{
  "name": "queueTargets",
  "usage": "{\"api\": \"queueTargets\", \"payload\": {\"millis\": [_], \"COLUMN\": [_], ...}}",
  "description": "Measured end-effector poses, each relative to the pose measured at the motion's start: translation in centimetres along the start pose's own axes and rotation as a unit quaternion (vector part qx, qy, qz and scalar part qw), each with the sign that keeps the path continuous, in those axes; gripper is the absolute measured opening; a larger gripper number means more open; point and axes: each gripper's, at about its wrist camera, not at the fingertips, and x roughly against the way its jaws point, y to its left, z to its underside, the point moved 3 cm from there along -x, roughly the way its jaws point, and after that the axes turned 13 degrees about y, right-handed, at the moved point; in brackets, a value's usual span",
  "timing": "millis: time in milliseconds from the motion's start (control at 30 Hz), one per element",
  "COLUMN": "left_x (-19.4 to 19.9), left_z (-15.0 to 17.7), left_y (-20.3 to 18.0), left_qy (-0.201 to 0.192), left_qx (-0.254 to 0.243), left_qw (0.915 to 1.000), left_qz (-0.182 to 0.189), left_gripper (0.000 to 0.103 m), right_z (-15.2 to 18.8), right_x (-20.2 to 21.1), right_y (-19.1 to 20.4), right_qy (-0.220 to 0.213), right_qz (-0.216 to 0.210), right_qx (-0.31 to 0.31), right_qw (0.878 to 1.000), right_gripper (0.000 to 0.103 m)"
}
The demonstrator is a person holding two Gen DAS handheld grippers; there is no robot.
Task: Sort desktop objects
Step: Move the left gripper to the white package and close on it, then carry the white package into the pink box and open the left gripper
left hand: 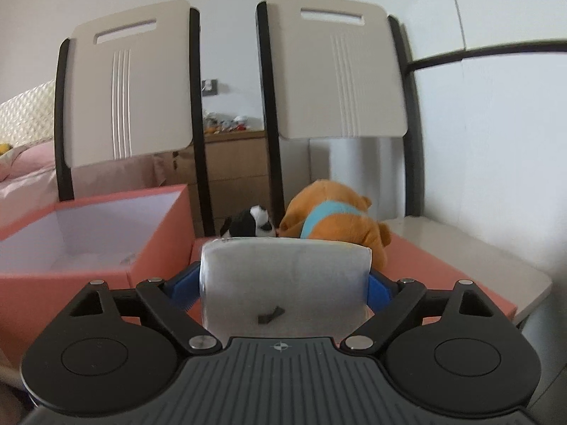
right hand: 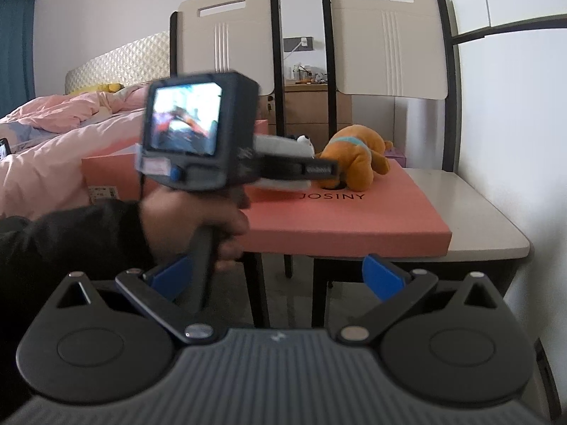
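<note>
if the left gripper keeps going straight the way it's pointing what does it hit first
Probably the orange plush dog lying on the pink lid. The left gripper is shut on a white pack and points at the dog, with the black-and-white plush just left. Depth is unclear.

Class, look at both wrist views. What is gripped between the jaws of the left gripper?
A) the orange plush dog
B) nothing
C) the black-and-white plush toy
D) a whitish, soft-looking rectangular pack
D: the left gripper has its blue pads pressed on both sides of the whitish pack, while the orange plush dog lies beyond it on the pink lid.
</note>
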Motion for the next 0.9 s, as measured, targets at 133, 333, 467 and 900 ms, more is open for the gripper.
{"api": "queueTargets", "payload": {"millis": [133, 333, 467, 900], "left_x": [1.6, 4.0, 5.0, 5.0], "left_z": [-1.5, -4.3, -6.3, -10.2], "left_y": [1.0, 3.2, 5.5, 14.4], "left_qy": [-0.019, -0.047, -0.062, -0.084], "left_qx": [0.001, 0.007, 0.015, 0.041], "left_qw": [0.9997, 0.9983, 0.9974, 0.9951], "left_qz": [0.015, 0.032, 0.034, -0.030], "left_gripper": [0.091, 0.091, 0.091, 0.091], "right_z": [-1.2, -3.7, -6.2, -15.7], "right_x": [-0.4, -1.5, -2.0, -6.7], "right_y": [0.2, 0.3, 0.9, 5.5], "right_qy": [-0.002, 0.007, 0.009, 0.014], "right_qz": [0.003, -0.003, 0.004, -0.029], "right_qx": [-0.006, -0.022, -0.019, 0.057], "right_qw": [1.000, 1.000, 1.000, 0.998], "right_gripper": [0.103, 0.103, 0.103, 0.103]}}
